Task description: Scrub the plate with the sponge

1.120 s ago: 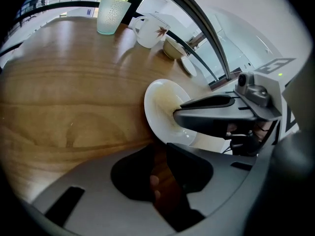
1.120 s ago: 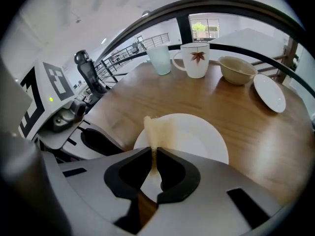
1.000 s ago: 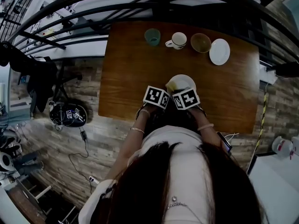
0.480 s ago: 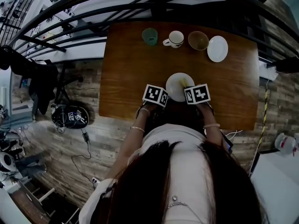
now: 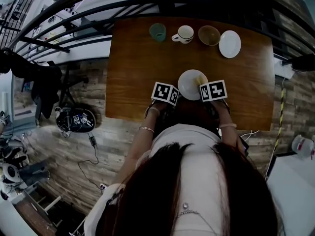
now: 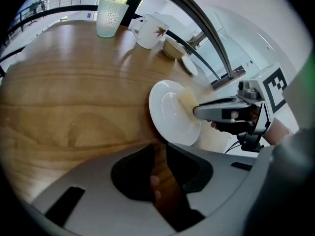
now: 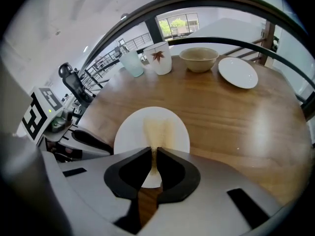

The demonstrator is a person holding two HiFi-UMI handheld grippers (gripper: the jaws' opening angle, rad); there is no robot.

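A white plate (image 5: 189,85) lies on the wooden table (image 5: 133,63) near its front edge. My right gripper (image 7: 154,151) is shut on a thin yellow sponge (image 7: 157,128), which presses on the plate (image 7: 129,132) over its right half. In the left gripper view the sponge (image 6: 186,100) rests on the plate (image 6: 170,113) under the right gripper's fingers (image 6: 216,111). My left gripper (image 6: 160,148) sits at the plate's left rim with its jaws closed on the edge. In the head view the left gripper (image 5: 173,93) and right gripper (image 5: 203,86) flank the plate.
Along the table's far edge stand a green glass (image 5: 157,32), a white mug (image 5: 185,33), a tan bowl (image 5: 209,35) and a small white saucer (image 5: 230,44). A dark railing (image 5: 162,4) runs behind the table. The floor drops off at the near edge.
My right gripper has slid the sponge from the plate's left part to its right part. The left gripper has stayed at the plate's left rim.
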